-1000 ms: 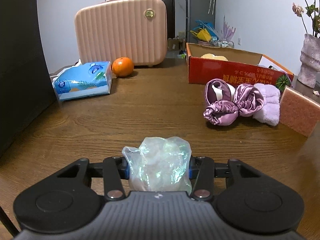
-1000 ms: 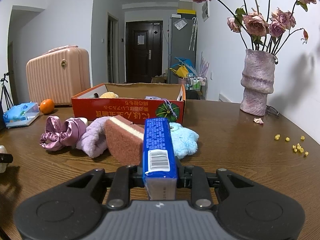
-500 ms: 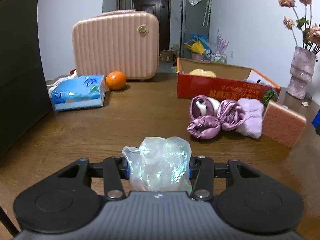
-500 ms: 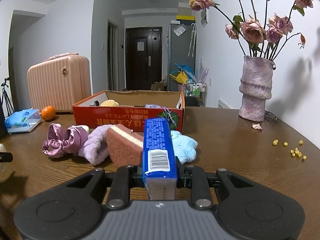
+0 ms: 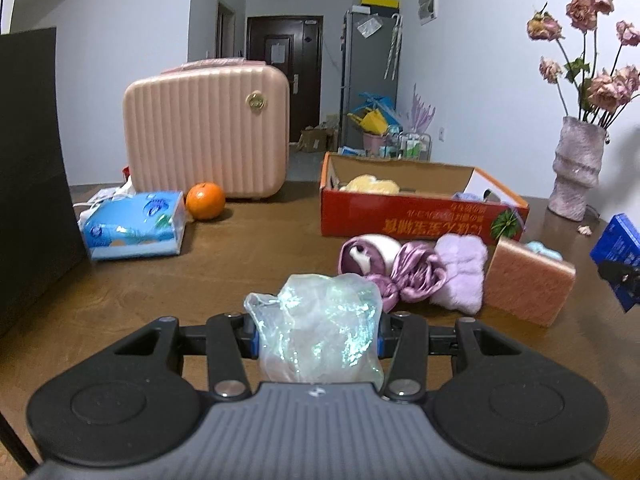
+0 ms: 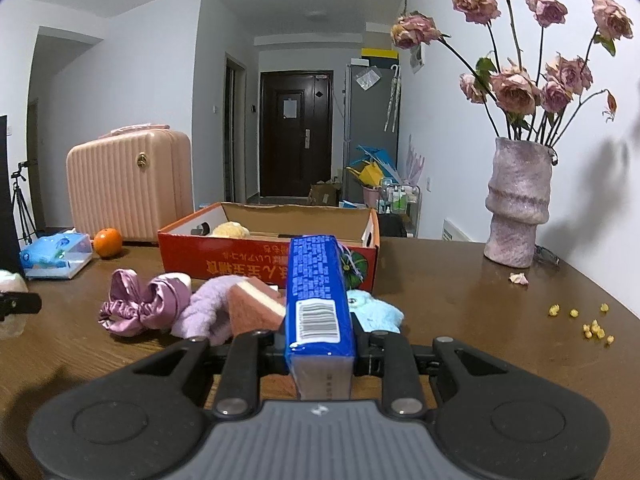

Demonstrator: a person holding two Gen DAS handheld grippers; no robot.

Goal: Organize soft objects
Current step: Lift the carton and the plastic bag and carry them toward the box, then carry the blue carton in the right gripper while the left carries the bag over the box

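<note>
Gripping a crinkled iridescent plastic bundle (image 5: pixel 320 328), my left gripper (image 5: pixel 318 334) has its jaws pressed against both sides of it above the wooden table (image 5: pixel 240 264). Ahead to the left lie a blue tissue pack (image 5: pixel 134 226) and an orange (image 5: pixel 205 201) before a pink suitcase (image 5: pixel 208 128). Farther right stands the red cardboard box (image 5: pixel 412 216), open, with a yellow soft thing inside. Just before it sit a purple satin scrunchie (image 5: pixel 412 276), a lilac fluffy cloth (image 5: pixel 460 276) touching it, and a pink sponge (image 5: pixel 528 288). My right gripper (image 6: pixel 320 346) clamps a blue packet (image 6: pixel 320 300) endwise, above a pale blue plush (image 6: pixel 376 314). A vase (image 6: pixel 518 208) of roses stands far right.
</note>
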